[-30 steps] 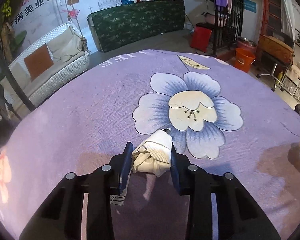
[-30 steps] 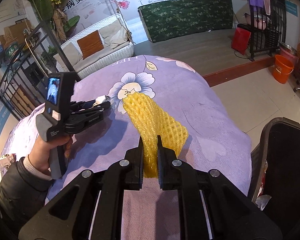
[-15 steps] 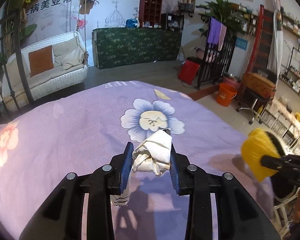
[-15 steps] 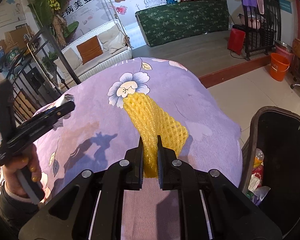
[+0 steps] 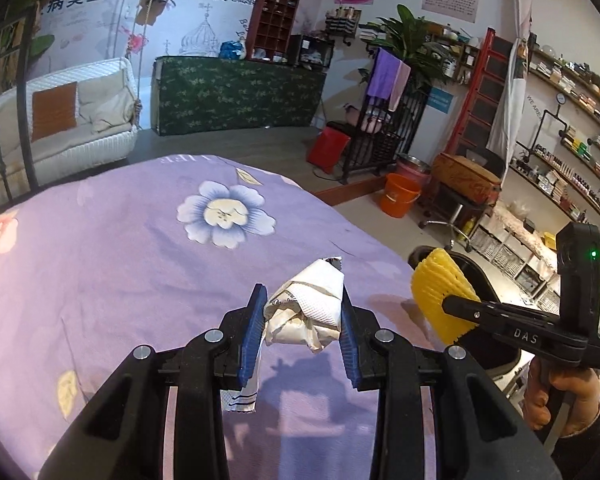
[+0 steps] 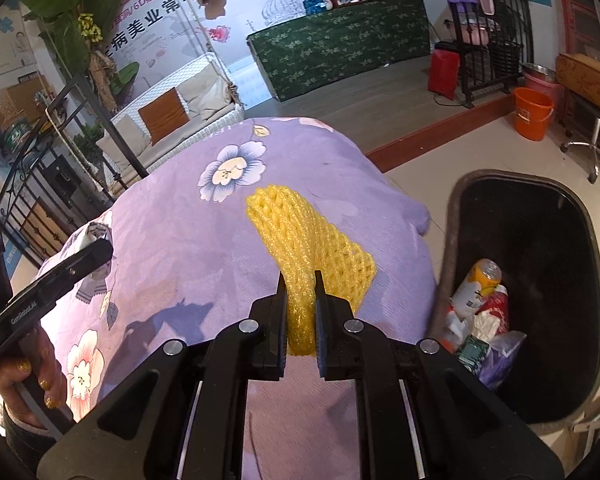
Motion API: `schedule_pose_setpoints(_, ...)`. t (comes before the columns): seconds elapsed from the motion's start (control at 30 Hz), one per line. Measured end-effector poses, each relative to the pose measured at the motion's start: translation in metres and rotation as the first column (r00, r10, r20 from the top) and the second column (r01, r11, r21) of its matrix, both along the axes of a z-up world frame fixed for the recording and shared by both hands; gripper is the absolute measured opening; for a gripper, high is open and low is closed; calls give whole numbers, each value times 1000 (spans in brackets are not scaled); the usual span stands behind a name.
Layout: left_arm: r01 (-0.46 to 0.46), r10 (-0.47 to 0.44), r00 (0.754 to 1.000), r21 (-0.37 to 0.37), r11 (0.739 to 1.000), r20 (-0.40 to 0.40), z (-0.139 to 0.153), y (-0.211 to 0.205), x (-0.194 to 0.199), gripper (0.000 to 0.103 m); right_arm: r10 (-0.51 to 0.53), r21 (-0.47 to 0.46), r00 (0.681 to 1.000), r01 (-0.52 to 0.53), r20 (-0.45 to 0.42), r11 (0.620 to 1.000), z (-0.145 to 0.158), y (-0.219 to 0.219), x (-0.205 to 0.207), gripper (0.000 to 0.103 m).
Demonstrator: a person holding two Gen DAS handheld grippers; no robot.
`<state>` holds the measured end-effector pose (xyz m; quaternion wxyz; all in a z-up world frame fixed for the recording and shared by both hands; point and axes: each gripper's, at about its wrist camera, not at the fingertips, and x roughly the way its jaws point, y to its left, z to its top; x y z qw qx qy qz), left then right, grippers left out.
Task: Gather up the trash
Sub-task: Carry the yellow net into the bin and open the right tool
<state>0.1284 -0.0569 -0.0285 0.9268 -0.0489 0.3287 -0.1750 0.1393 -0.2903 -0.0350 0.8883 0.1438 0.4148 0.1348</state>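
My left gripper is shut on a crumpled white paper wrapper, held above the purple flowered cloth. A strip of the wrapper hangs below the left pad. My right gripper is shut on a yellow foam fruit net, lifted over the cloth's right side. In the left wrist view the foam net and right gripper show at the right, over the bin. A black trash bin stands on the floor to the right, with a bottle and wrappers inside.
The cloth-covered table ends just left of the bin. A person's hand holds the left tool at the left. An orange bucket, a stool, a white sofa and a green counter stand further back.
Both grippers have moved right toward the bin, each keeping its piece of trash. The left gripper rose and tilted up; the bin's inside now shows more fully in the right view.
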Motion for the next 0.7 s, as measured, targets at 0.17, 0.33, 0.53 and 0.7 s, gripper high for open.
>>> schedule_pose_setpoints(0.17, 57, -60, 997, -83, 995, -45, -8, -14, -2, 33, -83, -10, 996, 82, -18, 997, -9, -35, -17, 12)
schedule_pose_setpoints(0.33, 118, -123, 991, -103, 988, -46, -10, -37, -6, 33, -202, -30, 979, 201, -40, 979, -19, -78, -23, 12)
schedule_pose_setpoints(0.53, 188, -192, 981, -84, 979, -37, -13, -65, -13, 33, -327, -64, 942, 323, -73, 944, -36, -124, -25, 12)
schedule_pose_setpoints(0.7, 233, -237, 971, -85, 969, -42, -14, -80, -13, 33, -375, -87, 918, 367, -130, 926, -57, -144, -18, 12)
